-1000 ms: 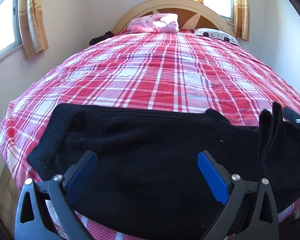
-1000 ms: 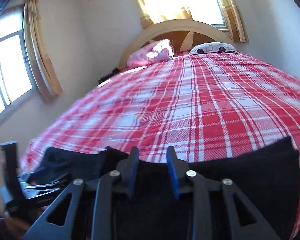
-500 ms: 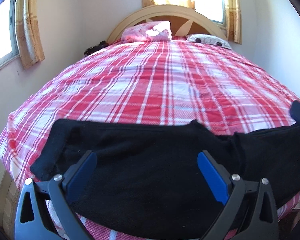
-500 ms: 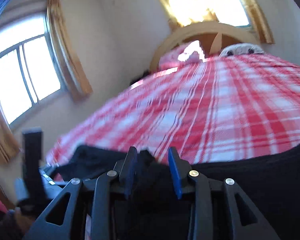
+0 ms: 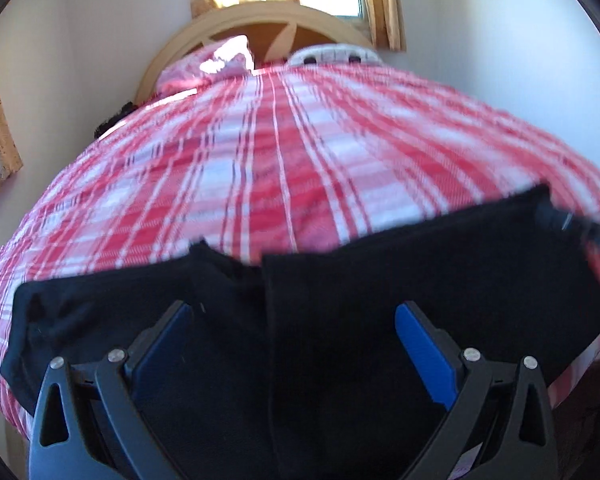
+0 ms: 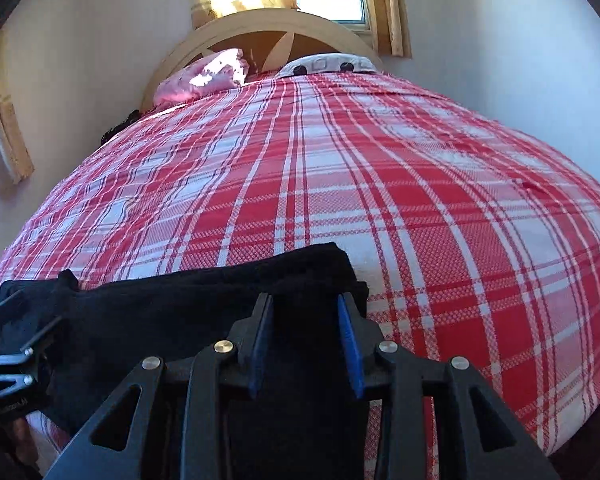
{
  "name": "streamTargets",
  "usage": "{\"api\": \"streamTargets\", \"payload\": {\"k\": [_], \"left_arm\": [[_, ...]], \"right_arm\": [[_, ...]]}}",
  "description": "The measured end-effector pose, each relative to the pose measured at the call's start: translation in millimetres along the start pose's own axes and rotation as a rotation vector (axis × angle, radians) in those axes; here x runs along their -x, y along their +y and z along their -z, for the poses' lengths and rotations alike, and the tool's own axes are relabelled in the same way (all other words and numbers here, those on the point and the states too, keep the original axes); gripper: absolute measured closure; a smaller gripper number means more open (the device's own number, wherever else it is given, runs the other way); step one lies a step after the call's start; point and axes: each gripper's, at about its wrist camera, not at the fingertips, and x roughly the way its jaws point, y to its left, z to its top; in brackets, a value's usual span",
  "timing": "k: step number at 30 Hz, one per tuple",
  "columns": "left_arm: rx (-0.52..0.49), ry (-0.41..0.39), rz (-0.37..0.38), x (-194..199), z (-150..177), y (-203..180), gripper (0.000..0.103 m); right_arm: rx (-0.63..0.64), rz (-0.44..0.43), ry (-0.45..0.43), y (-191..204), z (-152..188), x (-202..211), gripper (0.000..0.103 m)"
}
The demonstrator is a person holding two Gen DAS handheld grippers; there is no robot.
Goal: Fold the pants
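Two black fabric pants (image 5: 380, 280) are lying along the near edge of the red plaid bed (image 6: 340, 180). Left gripper (image 5: 296, 340) is gaping wide above them. Right gripper (image 6: 304, 340) is standing narrowly parted, clamping nothing.

Black pants (image 5: 380, 280) spread on red plaid bedspread (image 5: 280, 168), left gripper (image 5: 294, 320) fingers (image 5: 424, 340) wide apart above them

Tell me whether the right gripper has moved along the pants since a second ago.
Yes. The right gripper has slid rightward along the black pants, away from the side window and now sits at their right end, before the headboard.
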Motion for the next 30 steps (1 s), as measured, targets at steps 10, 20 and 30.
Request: {"api": "streamTargets", "payload": {"k": [10, 20, 30], "left_arm": [[0.090, 0.015, 0.042, 1.7, 9.0, 6.0, 0.000], [0.095, 0.012, 0.031, -4.1, 11.5, 5.1, 0.000], [0.074, -0.051, -0.025, 19.1, 9.8, 22.6, 0.000]], "right_arm": [[-0.103, -0.123, -0.122, -54.8, -7.4, 38.0, 0.068], [-0.044, -0.035, 0.010, -26.0, -17.2, -22.2, 0.083], [-0.200, -0.131, -0.120, -46.5, -19.5, 14.7, 0.082]]}}
